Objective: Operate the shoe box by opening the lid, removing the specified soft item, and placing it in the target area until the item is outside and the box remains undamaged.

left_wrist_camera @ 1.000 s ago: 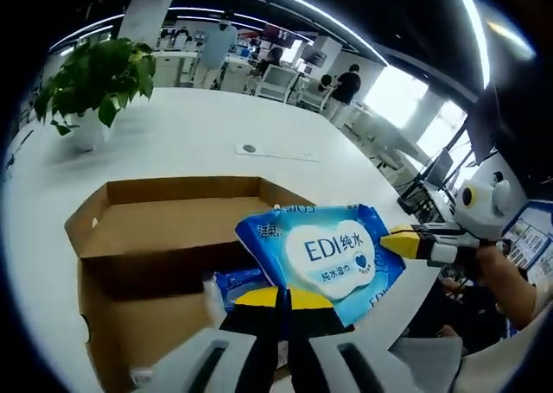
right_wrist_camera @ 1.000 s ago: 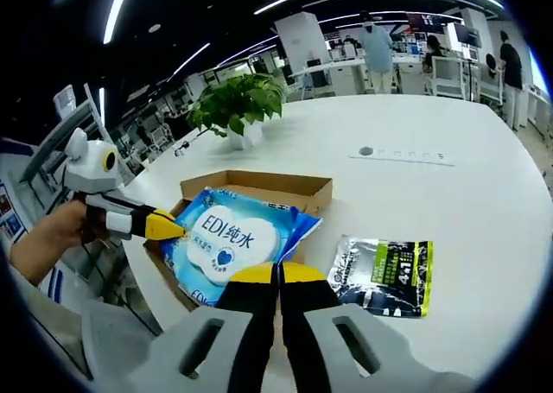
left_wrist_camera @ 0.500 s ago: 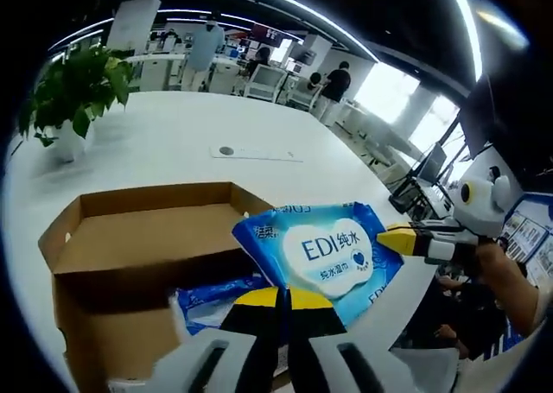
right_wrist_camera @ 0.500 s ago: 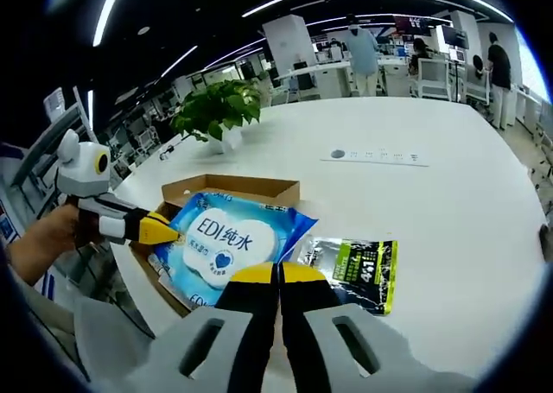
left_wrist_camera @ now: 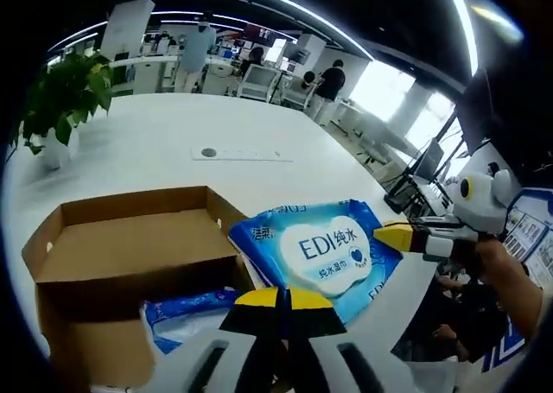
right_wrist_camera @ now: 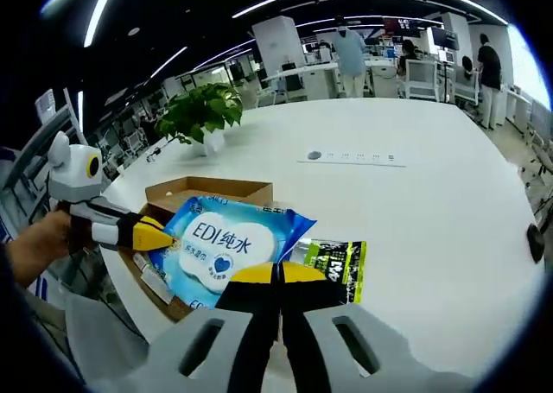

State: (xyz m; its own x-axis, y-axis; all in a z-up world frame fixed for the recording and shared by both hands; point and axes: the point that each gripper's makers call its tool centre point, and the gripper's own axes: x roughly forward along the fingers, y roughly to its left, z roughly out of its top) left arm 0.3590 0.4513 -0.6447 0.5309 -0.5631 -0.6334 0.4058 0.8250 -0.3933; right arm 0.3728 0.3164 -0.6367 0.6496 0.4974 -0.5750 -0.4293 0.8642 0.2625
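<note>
Now both grippers hold one blue pack of wipes up over the open box.

From the left gripper view, the left gripper (left_wrist_camera: pixel 282 296) is clenched on the wipes pack (left_wrist_camera: pixel 315 250), just right of the cardboard box (left_wrist_camera: pixel 130 237); the right gripper (left_wrist_camera: pixel 406 237) pinches its far edge, probably to keep it flat. From the right gripper view, the right gripper (right_wrist_camera: pixel 278 274) is clamped on the pack, left gripper (right_wrist_camera: pixel 155 234) opposite; a dark green pouch (right_wrist_camera: pixel 339 259) lies on the white table (right_wrist_camera: pixel 432 203) beside the box.
</note>
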